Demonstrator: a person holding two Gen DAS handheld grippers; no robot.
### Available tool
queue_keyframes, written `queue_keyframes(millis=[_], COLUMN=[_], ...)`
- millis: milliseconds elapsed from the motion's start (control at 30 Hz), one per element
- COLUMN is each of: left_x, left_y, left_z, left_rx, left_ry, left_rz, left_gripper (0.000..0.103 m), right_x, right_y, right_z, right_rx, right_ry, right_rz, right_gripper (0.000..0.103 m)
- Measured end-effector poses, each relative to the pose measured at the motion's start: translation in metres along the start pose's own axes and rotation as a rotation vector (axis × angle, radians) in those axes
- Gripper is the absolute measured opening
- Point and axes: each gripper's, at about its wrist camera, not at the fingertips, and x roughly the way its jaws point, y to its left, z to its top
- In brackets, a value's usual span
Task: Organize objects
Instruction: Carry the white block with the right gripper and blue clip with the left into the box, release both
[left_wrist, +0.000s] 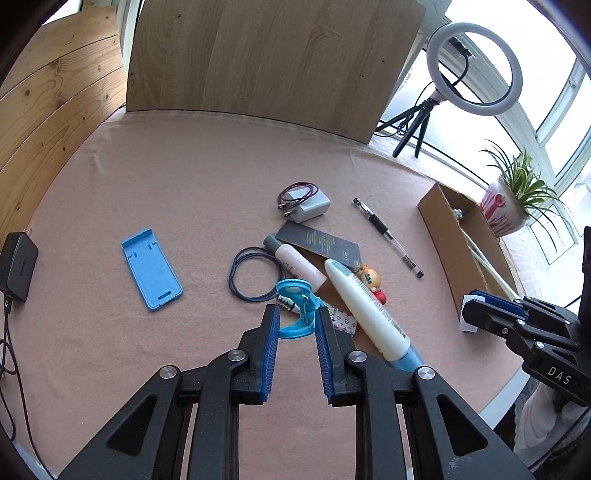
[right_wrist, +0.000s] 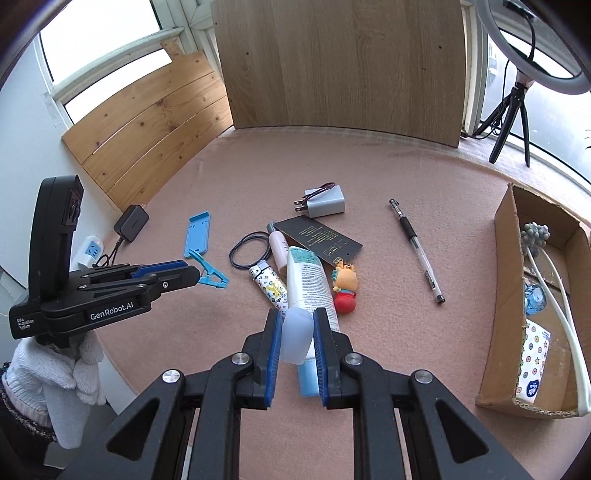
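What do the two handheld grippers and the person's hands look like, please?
Both the left gripper and the right gripper have angular matte-black bodies with silver pivot bolts and ribbed blue pads on their fingers. White lettering on the left gripper's side reads "GenRobot.AI" and "Data Acquisition System". The visible hand wears a white knitted glove.

A pink cloth-covered table (right_wrist: 369, 166) carries a central clutter: charger (right_wrist: 325, 203), dark card (right_wrist: 317, 236), tube (right_wrist: 308, 280), toy figure (right_wrist: 345, 290), cable loop (right_wrist: 249, 254). A pen (right_wrist: 415, 249) lies at two o'clock of the tube (well apart from it), a blue phone stand (right_wrist: 197, 232) at ten, a cardboard box (right_wrist: 502, 295) at three.
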Motion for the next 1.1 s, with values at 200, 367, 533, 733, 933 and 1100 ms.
queue_keyframes(millis=[200, 367, 533, 733, 933, 1100], left_x=[0.006, 0.022, 0.044, 0.071, 0.097, 0.105], left_y=[-0.061, -0.118, -0.174, -0.232, -0.268, -0.285], left_z=[0.025, 0.038, 0.044, 0.036, 0.027, 0.027], left_rx=[0.088, 0.170, 0.238, 0.302, 0.345, 0.366], left_ry=[-0.020, -0.010, 0.008, 0.050, 0.089, 0.092], left_rz=[-0.084, -0.152, -0.215, -0.261, -0.264, -0.255], left_gripper=[0.021, 0.021, 0.021, 0.021, 0.022, 0.022], right_x=[-0.031, -0.056, -0.074, -0.087, -0.090, -0.092], right_y=[-0.040, -0.083, -0.127, -0.169, -0.189, -0.200], right_z=[-0.001, -0.008, -0.023, -0.042, -0.054, -0.056], right_rx=[0.085, 0.168, 0.260, 0.354, 0.375, 0.380], right_ry=[-0.061, -0.101, -0.113, -0.120, -0.118, -0.125], right_rz=[-0.051, -0.107, -0.146, -0.171, -0.176, -0.179], right_gripper=[0.015, 0.016, 0.015, 0.015, 0.016, 0.016])
